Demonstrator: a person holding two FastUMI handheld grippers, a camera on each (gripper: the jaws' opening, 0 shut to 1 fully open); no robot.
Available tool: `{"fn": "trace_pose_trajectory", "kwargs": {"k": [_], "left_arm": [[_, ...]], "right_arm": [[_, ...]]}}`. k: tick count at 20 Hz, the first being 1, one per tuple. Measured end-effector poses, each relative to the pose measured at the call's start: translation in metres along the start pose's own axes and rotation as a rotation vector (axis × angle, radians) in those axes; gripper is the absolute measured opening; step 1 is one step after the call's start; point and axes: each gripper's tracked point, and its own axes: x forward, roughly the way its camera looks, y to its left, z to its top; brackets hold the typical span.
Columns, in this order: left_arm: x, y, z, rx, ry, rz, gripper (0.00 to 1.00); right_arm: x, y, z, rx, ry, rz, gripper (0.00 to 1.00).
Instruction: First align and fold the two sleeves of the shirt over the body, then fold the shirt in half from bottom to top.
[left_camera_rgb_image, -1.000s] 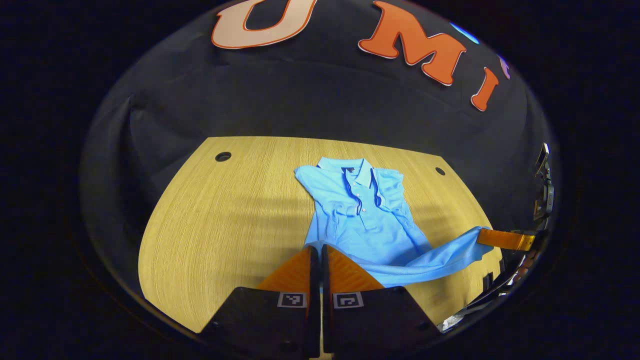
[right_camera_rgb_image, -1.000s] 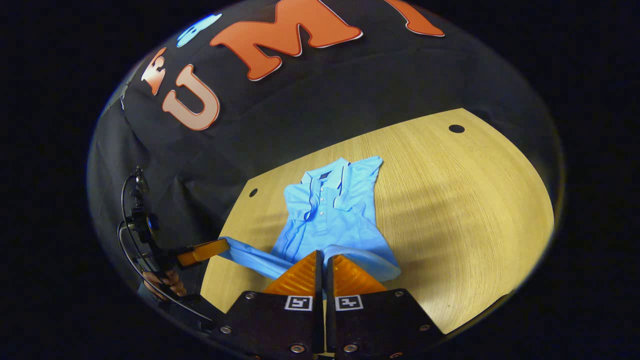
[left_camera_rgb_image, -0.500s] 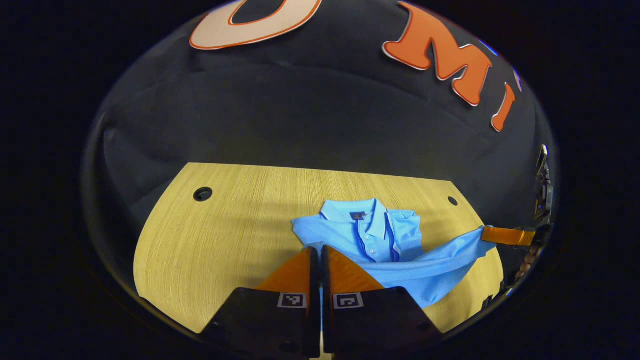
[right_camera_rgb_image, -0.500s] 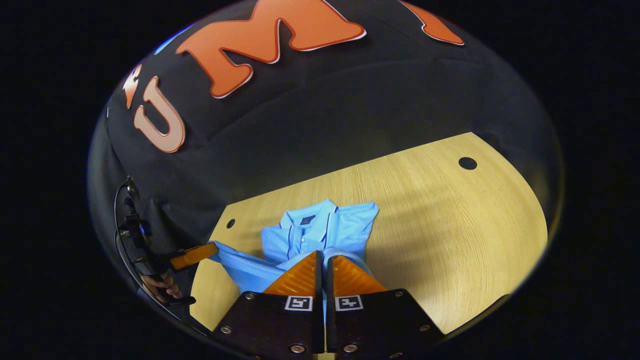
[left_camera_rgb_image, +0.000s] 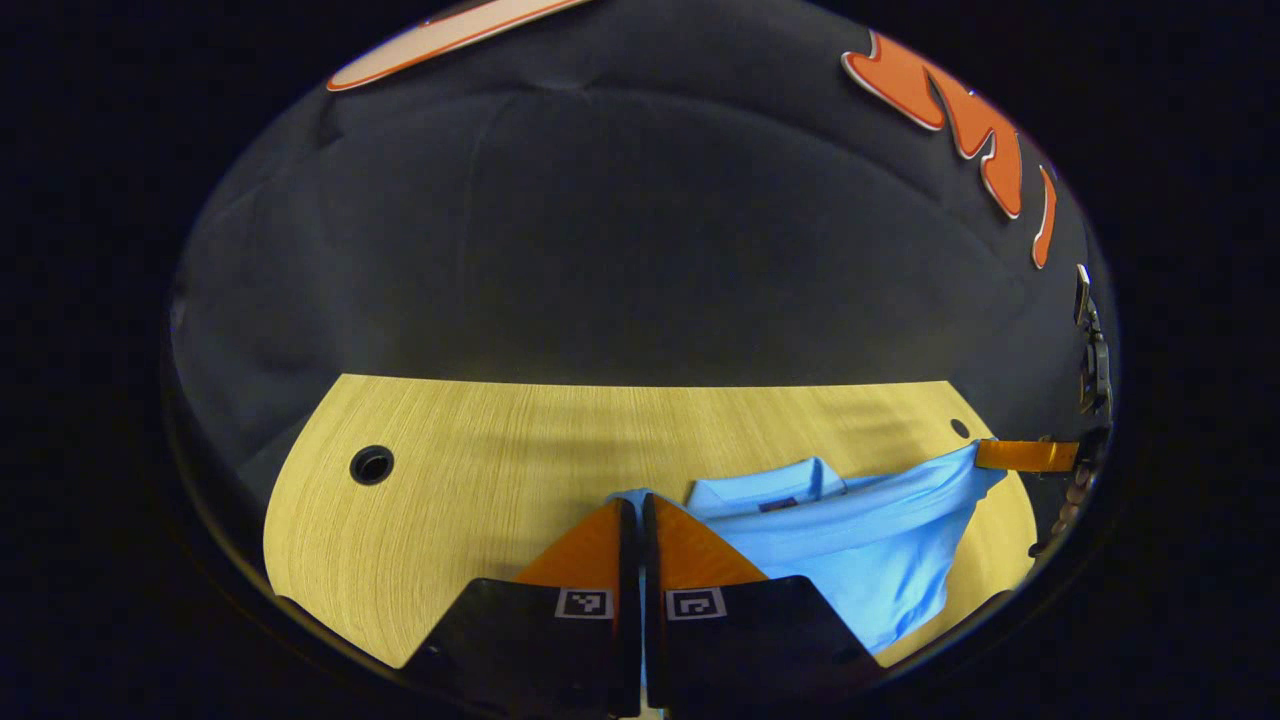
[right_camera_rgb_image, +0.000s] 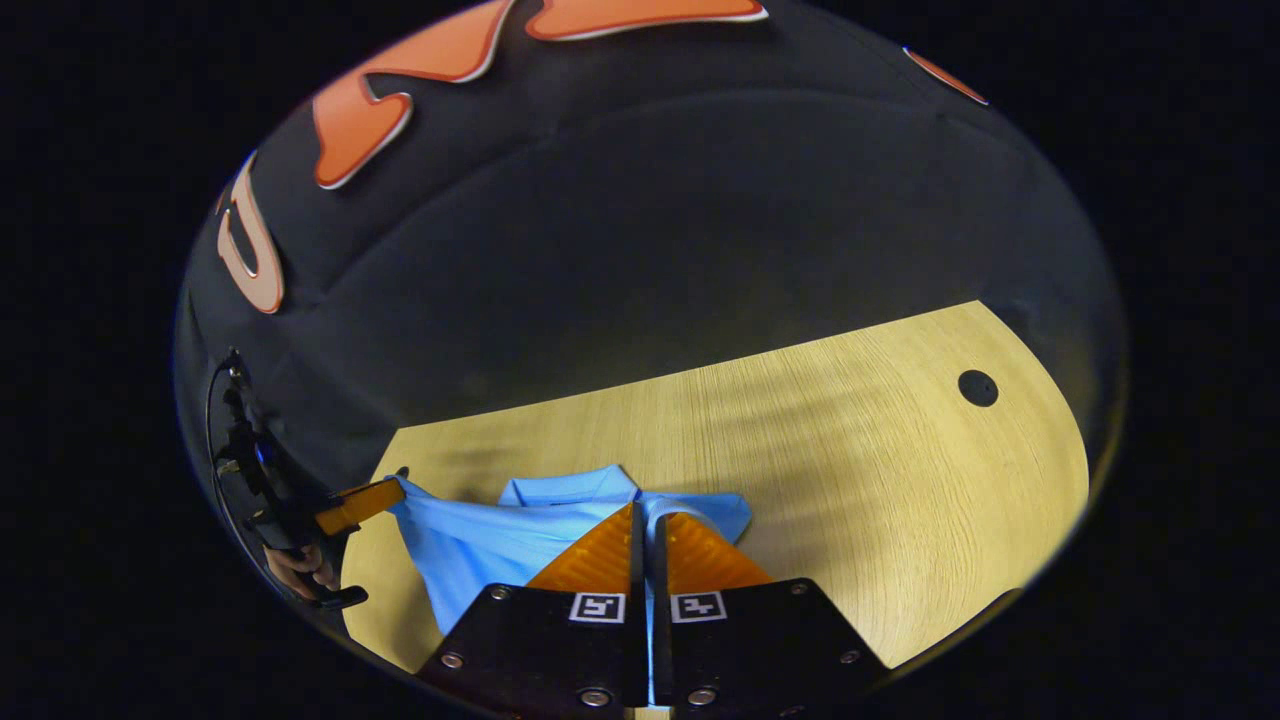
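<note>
A light blue polo shirt (left_camera_rgb_image: 860, 545) lies on the wooden table (left_camera_rgb_image: 480, 470), its bottom hem lifted and stretched between both grippers. My left gripper (left_camera_rgb_image: 632, 506) is shut on one hem corner. My right gripper (left_camera_rgb_image: 985, 455), farther off at the right, pinches the other corner. In the right gripper view, the right gripper (right_camera_rgb_image: 641, 510) is shut on the shirt (right_camera_rgb_image: 470, 540) hem just short of the collar (right_camera_rgb_image: 570, 487). There the left gripper (right_camera_rgb_image: 392, 490) holds its corner at the far left. The raised hem hides the shirt's body and folded sleeves.
Round cable holes (left_camera_rgb_image: 371, 465) (right_camera_rgb_image: 977, 387) sit near the table's far corners. A hand (right_camera_rgb_image: 295, 570) grips the left gripper's handle. Bare wood (right_camera_rgb_image: 850, 470) extends right of the shirt. The black booth wall stands just behind the table's far edge.
Both grippers have carried the hem forward over the shirt's body toward the collar. The buttons and chest, visible before, are now covered by the lifted fabric.
</note>
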Motion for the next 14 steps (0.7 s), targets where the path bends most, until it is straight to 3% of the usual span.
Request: {"fn": "trace_pose_trajectory", "kwargs": {"k": [3,4,7,8,9,11,12,14], "left_arm": [[0.009,-0.01,-0.012,-0.012,0.053,-0.052,0.09],[0.009,-0.011,-0.016,-0.021,0.063,-0.057,0.08],[-0.016,-0.009,-0.013,-0.041,0.049,-0.049,0.54],[-0.027,-0.008,-0.009,-0.031,0.032,-0.043,0.69],[-0.039,-0.008,-0.005,-0.016,0.015,-0.027,0.8],[-0.07,-0.011,-0.001,0.013,-0.012,0.001,0.92],[-0.087,-0.016,0.0,0.022,-0.028,0.008,0.93],[-0.121,-0.027,0.006,0.024,-0.068,0.02,0.98]], "right_arm": [[0.019,-0.004,-0.014,0.032,0.053,-0.016,0.05],[0.013,-0.008,-0.017,0.011,0.055,-0.028,0.16],[0.002,-0.009,-0.013,-0.081,0.027,-0.047,0.46],[-0.006,-0.009,-0.012,-0.088,0.019,-0.046,0.63],[-0.016,-0.008,-0.01,-0.093,0.008,-0.043,0.63],[-0.038,-0.004,-0.004,-0.107,-0.024,-0.033,0.81],[-0.047,0.0,-0.002,-0.12,-0.045,-0.029,0.8],[-0.076,0.003,0.001,-0.165,-0.086,-0.034,0.91]]}}
